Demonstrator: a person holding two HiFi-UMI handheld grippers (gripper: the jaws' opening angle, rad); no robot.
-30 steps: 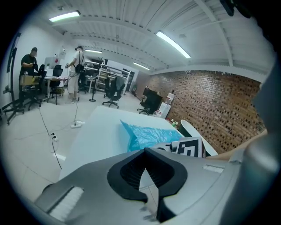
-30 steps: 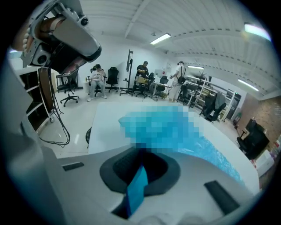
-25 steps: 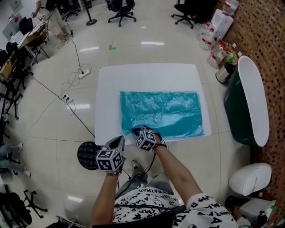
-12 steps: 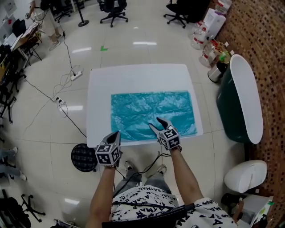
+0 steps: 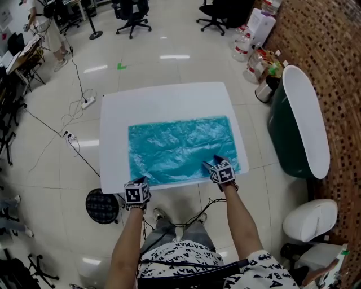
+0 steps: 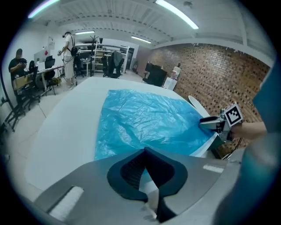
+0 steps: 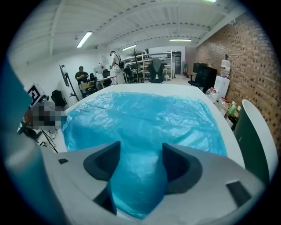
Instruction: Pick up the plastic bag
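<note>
A blue plastic bag (image 5: 180, 147) lies spread flat on the white table (image 5: 163, 101). My right gripper (image 5: 212, 163) is over the bag's near right corner. In the right gripper view, this gripper (image 7: 140, 147) is open and its jaws have just been opening. The bag (image 7: 145, 118) shows in the gap between them, and the pads are not pressing it. My left gripper (image 5: 139, 182) sits at the table's near edge, by the bag's near left corner. In the left gripper view, it (image 6: 145, 150) is shut with the bag (image 6: 145, 118) just beyond its tips. The right gripper (image 6: 210, 123) appears at that view's right.
A dark green tub with a white lid (image 5: 299, 130) stands close to the table's right side. Under the near left corner is a black round stool (image 5: 101, 206). Cables (image 5: 73, 121) trail over the floor on the left. Office chairs (image 5: 132, 11) and bottles (image 5: 256, 51) stand farther back.
My right gripper has moved right along the bag's near edge, from its left part to its right corner, and has opened. My left gripper has sunk to the table's near edge.
</note>
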